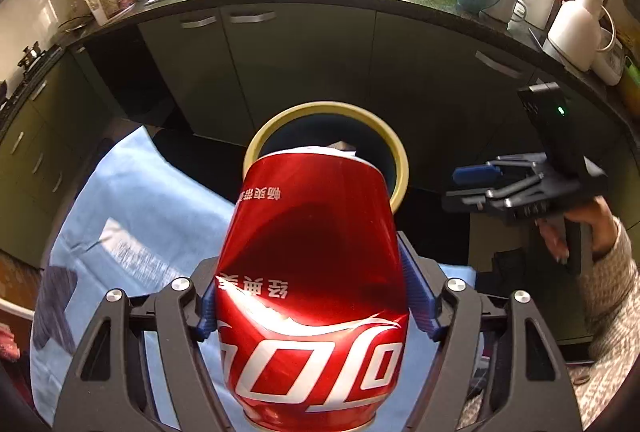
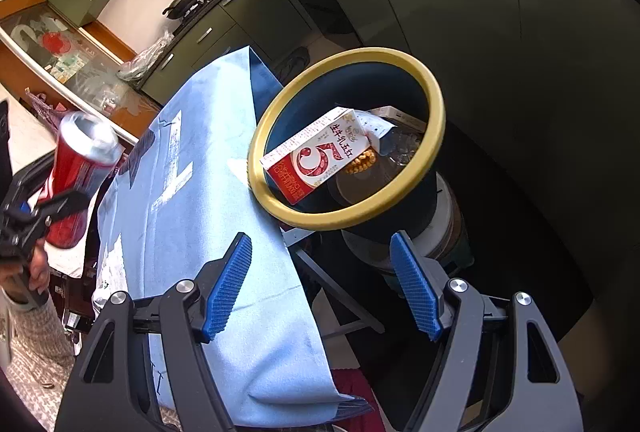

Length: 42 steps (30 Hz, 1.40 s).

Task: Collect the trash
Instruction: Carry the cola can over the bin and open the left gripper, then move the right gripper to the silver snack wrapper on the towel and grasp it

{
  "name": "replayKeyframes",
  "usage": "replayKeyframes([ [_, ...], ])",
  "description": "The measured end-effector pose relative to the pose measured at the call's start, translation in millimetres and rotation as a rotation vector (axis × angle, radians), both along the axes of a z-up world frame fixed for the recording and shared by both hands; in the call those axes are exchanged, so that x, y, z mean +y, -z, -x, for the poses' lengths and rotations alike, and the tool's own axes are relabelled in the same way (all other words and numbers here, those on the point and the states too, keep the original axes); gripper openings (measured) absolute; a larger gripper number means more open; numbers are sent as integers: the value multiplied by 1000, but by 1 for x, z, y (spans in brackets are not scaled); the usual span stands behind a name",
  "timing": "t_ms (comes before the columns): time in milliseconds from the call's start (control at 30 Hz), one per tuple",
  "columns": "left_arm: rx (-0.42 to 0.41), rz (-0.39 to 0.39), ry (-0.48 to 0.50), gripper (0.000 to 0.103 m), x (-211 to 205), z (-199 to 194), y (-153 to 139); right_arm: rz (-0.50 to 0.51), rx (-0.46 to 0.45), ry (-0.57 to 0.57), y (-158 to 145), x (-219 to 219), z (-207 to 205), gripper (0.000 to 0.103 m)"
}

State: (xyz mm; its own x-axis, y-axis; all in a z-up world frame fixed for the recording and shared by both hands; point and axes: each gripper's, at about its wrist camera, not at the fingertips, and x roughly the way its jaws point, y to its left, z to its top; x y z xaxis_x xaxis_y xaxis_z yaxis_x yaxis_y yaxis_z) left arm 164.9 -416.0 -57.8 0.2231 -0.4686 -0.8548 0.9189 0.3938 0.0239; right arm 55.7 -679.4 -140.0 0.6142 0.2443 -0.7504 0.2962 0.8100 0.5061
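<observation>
The left gripper (image 1: 316, 296) pinches a shiny red metal soda can (image 1: 312, 296) between its blue pads, with the can's sides pressed in. The can has curly white Coca-Cola letters and small white Chinese words, all seen upside down. It hangs over a table covered with a light blue cloth (image 2: 192, 232), just before a dark blue round trash bin with a yellow rim (image 2: 434, 100). The bin stands right beside the table's edge, and its mouth is wide and clear on top. Inside lies a red and white paper carton (image 2: 316, 160) with a big "5" and Chinese words, plus some crumpled wrappers. The right gripper (image 2: 322, 284) is spread wide and holds nothing. Green kitchen cupboards (image 1: 300, 64) and a dark counter stand behind.
</observation>
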Motion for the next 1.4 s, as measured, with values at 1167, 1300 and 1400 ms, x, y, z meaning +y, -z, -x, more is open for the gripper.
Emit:
replayKeyframes([
  [1167, 107, 252, -250, 90, 84, -9, -37, 42, 12, -98, -17, 30, -4, 71],
  [1300, 36, 311, -398, 94, 182, 8, -51, 102, -10, -284, -40, 97, -39, 71],
  [1400, -72, 342, -566, 96, 260, 27, -59, 133, -30, -459, -51, 166, -65, 71],
])
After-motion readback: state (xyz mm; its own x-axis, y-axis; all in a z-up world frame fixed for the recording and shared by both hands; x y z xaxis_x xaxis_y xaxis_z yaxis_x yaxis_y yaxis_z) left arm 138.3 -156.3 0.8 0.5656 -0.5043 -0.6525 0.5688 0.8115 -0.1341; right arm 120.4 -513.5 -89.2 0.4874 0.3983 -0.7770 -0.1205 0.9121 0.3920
